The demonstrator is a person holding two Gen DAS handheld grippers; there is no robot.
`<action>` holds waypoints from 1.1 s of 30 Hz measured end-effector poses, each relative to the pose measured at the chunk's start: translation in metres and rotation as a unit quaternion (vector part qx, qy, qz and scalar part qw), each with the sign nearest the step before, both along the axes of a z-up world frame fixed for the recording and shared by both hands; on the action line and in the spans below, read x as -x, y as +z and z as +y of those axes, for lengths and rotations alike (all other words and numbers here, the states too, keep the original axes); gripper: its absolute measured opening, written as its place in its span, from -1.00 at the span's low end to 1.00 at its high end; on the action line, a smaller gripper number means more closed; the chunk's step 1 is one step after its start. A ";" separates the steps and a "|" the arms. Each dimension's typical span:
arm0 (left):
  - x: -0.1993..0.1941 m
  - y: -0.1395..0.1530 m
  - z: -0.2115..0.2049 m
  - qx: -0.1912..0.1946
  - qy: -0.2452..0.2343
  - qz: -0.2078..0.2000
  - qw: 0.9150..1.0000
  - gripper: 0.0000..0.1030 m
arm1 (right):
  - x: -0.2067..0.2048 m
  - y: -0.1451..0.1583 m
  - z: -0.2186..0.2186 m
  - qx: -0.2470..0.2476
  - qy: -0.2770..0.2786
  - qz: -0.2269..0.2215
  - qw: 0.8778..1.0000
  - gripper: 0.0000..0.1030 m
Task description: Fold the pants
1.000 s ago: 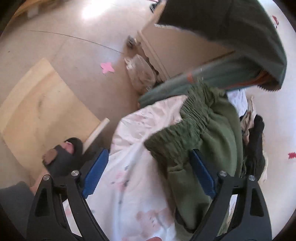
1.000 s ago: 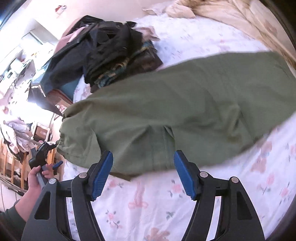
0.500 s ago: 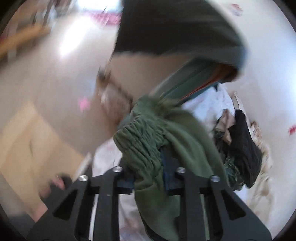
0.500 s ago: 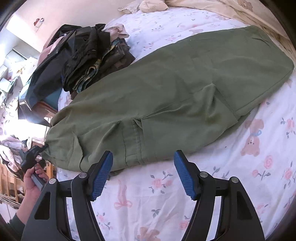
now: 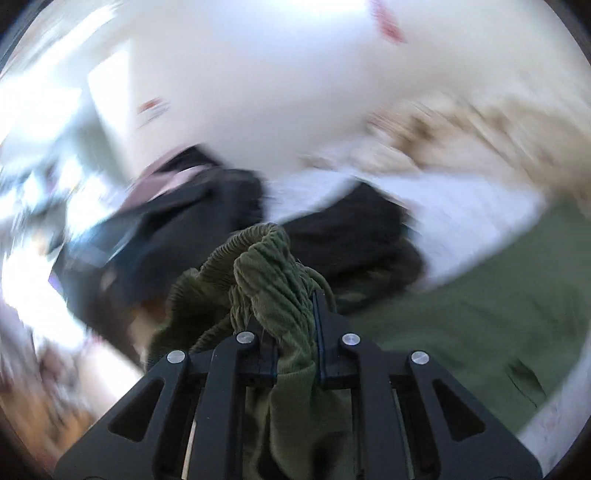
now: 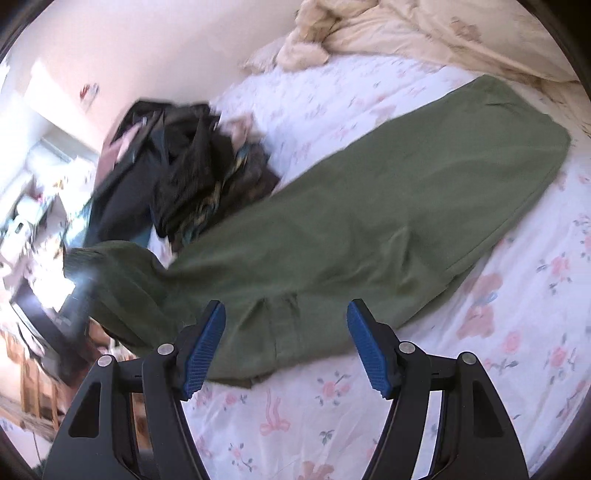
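Left claw (image 5: 295, 328) clamped on the ribbed elastic waistband of green pants (image 6: 369, 221), right claw (image 6: 286, 347) wide, angled down over smooth cloth, floral bed sheet (image 6: 517, 332)

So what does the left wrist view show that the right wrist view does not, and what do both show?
Only the left wrist view shows the left tool shut on the pants' elastic waistband.

Only the right wrist view shows the right tool open above the flowered sheet, with the pants' far end lying flat.

Both show the green pants, the dark clothes pile and the beige blanket.
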State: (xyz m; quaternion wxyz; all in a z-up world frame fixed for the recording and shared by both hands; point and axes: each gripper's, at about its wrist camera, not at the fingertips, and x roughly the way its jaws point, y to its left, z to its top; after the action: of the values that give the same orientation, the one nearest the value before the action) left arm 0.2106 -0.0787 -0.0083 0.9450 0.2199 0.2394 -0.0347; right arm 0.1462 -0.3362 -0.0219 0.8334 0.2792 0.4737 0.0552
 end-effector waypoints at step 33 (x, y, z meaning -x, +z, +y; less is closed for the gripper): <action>-0.048 -0.023 0.034 0.022 -0.059 0.264 0.963 0.58 | -0.040 -0.060 0.001 -0.136 0.000 0.104 0.985 0.37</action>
State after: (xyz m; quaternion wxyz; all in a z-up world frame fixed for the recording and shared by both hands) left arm 0.2581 -0.0451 -0.0311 0.8492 0.1960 0.4661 -0.1521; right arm 0.1858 -0.3355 -0.0816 0.7341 0.3942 0.5456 0.0900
